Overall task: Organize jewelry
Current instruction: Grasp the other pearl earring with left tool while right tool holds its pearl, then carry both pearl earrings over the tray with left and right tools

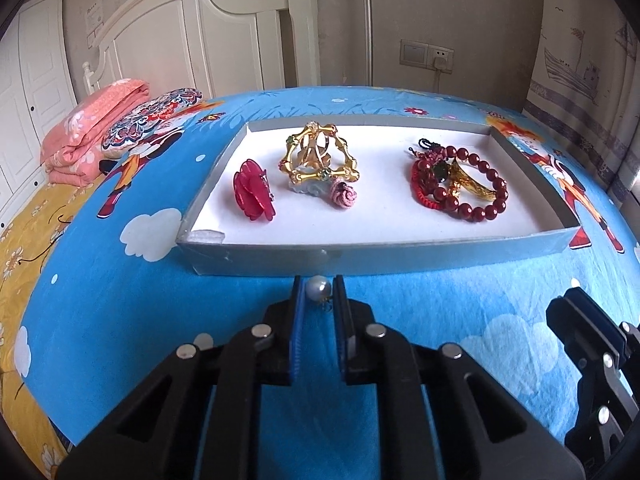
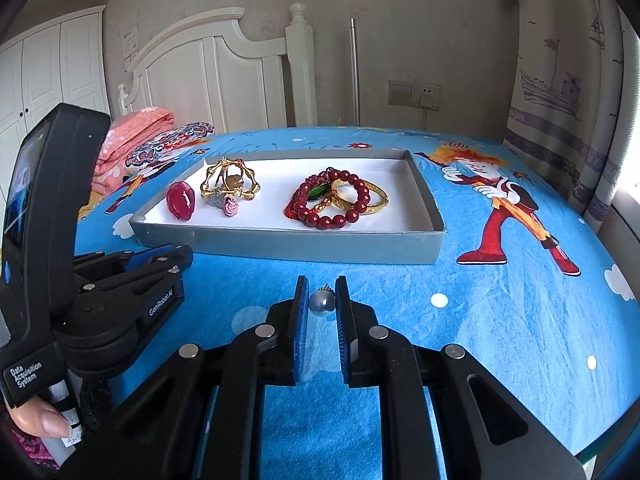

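Tray point(image 1: 400, 254) holds bangles point(image 1: 318, 152), flower clip point(image 1: 254, 196), bead bracelets point(image 1: 460, 182).

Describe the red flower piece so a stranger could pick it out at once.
Find the shallow grey tray with a white floor on the blue bedsheet. At its left end, apart from the gold bracelet heap, lies the red flower piece. It alone has glossy, translucent red petals; the smaller pink rose nearby looks knitted.
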